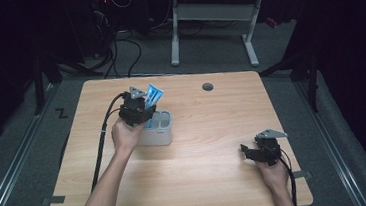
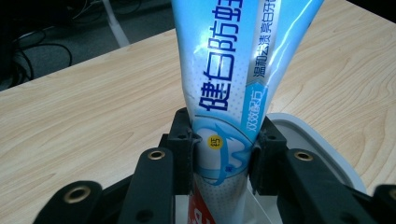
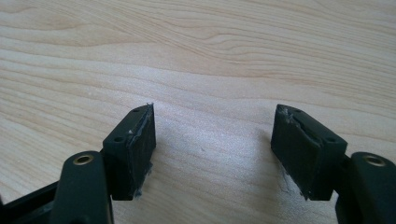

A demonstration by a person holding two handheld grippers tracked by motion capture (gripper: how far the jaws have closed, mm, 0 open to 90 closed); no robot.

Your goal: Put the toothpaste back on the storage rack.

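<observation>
Your left gripper (image 2: pixel 219 161) pinches the soft, light blue-and-white plastic toothpaste tube (image 2: pixel 233 79) low down; your right gripper (image 3: pixel 212 144) rests spread wide.

A pale wooden table (image 1: pixel 213 130) with rounded corners sits lit in the middle of a dim room, and a small round grey grommet hole (image 1: pixel 207 87) is set near its far edge. Grey carpeted floor (image 1: pixel 20 162) spreads around it, with metal rails (image 1: pixel 11 170) running along both sides. Beyond stands a white-legged desk frame (image 1: pixel 250 37), black cables (image 1: pixel 126 50) snaking across the floor beside it. The surroundings fall away into darkness.
</observation>
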